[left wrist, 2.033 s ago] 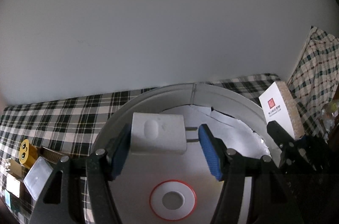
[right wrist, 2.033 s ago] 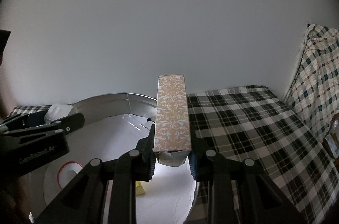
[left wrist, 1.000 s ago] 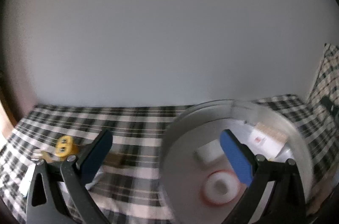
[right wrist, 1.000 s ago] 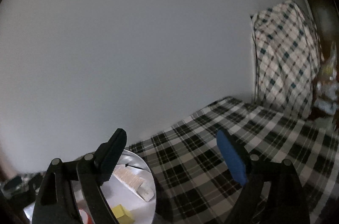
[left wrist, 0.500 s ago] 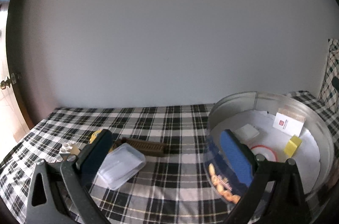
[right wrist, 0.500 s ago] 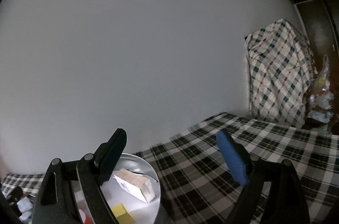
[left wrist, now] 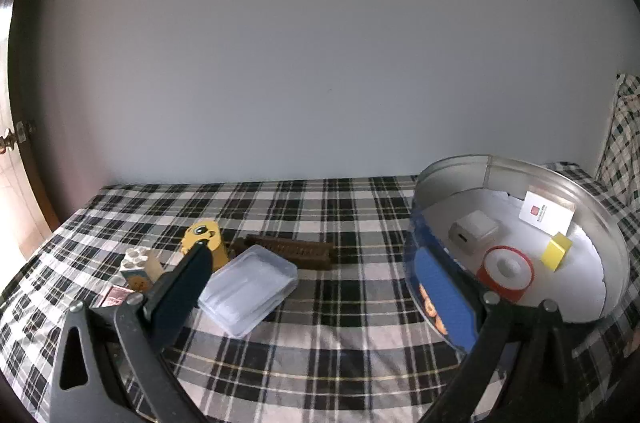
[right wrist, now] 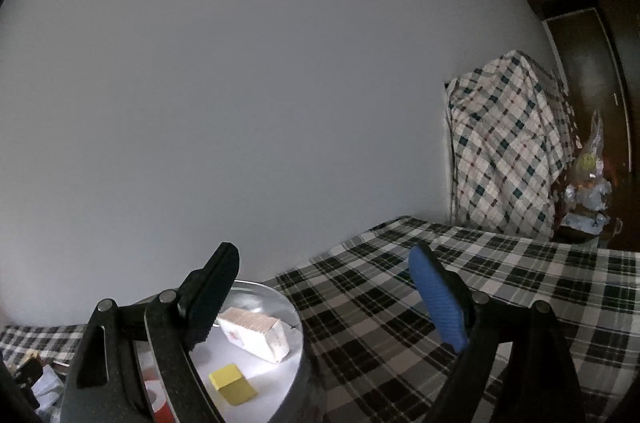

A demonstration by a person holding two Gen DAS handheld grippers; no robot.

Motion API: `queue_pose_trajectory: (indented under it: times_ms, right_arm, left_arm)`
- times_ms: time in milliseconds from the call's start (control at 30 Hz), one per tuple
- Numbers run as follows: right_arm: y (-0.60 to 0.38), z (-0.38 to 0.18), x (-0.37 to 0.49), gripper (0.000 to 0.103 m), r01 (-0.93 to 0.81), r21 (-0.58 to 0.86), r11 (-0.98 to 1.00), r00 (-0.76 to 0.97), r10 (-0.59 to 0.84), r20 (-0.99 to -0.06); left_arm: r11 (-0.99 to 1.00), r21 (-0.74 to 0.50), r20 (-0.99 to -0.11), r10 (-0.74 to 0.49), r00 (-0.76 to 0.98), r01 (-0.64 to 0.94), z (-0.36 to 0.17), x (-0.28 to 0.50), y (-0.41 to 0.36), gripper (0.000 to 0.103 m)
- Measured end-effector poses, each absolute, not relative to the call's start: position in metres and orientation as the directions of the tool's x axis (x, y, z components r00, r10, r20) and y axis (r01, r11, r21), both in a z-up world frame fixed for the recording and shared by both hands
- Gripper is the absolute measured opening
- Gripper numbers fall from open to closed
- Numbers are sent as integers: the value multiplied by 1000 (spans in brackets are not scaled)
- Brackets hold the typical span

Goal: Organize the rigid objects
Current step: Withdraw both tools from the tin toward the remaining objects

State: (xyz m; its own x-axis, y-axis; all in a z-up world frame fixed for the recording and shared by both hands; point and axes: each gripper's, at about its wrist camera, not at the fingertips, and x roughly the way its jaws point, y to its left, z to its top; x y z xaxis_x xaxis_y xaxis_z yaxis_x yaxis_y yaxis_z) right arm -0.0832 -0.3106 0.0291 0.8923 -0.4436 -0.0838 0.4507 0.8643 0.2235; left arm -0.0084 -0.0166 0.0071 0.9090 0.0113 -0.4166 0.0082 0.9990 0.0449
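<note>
Two grippers are seen, both with jaws held wide apart and nothing between them. The left gripper [left wrist: 316,283] is held above a desk [left wrist: 320,207] covered in black-and-white plaid cloth. A round tin [left wrist: 600,215] stands at the right of that view; inside it lie a white charger [left wrist: 474,232], a red-rimmed tape roll [left wrist: 506,273], a yellow block [left wrist: 557,254] and a white box [left wrist: 546,217] leaning near the far wall. The tin's blue outer side is partly covered by the right-hand blue pad of the left gripper. Outside the tin, on the cloth, a clear plastic case [left wrist: 250,289] lies nearest the camera, its left end hidden behind the dark left-hand pad. Just behind it are a brown comb-like piece [left wrist: 292,251] and a yellow toy [left wrist: 204,241], and further left a white brick [left wrist: 136,259]; a pinkish item beside it is too small to identify. From the right wrist, the right gripper [right wrist: 324,295] is seen above the tin's [right wrist: 280,297] edge, its left-hand pad overlapping the rim; the box [right wrist: 256,333] and block [right wrist: 232,389] are visible inside. Bare plaid cloth stretches to the right, and a plaid-draped object [right wrist: 508,151] stands against the wall.
</note>
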Motion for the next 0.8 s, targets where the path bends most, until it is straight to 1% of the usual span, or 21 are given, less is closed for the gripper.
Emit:
queue_pose_trajectory:
  times_ms: [133,233,433,567,800]
  right_arm:
    - [-291,31,-93,88,423,190,886,906,-421,-52]
    - [-277,32,-95,88,404,162,900,914,-403,-45]
    - [-251,28,-90,88,345,173,923,938,-331,-104]
    - [-227,27,-88,88,303,153,941,951,-289,-108]
    - [-187,24,-81,89,219,140,966,969,-199,-145]
  left_arm:
    - [999,47,-423,14,906,7,6,-10,-8,102]
    - [999,44,-430,16,903,4,5,-11,1,102]
    - [999,23,-455,35,890,-27,3,-10,27,102]
    - [999,9,-466,50,883,-52,1,-10,48,102]
    - [995,-9,-494,79,866,-96,-2,-11,77,102]
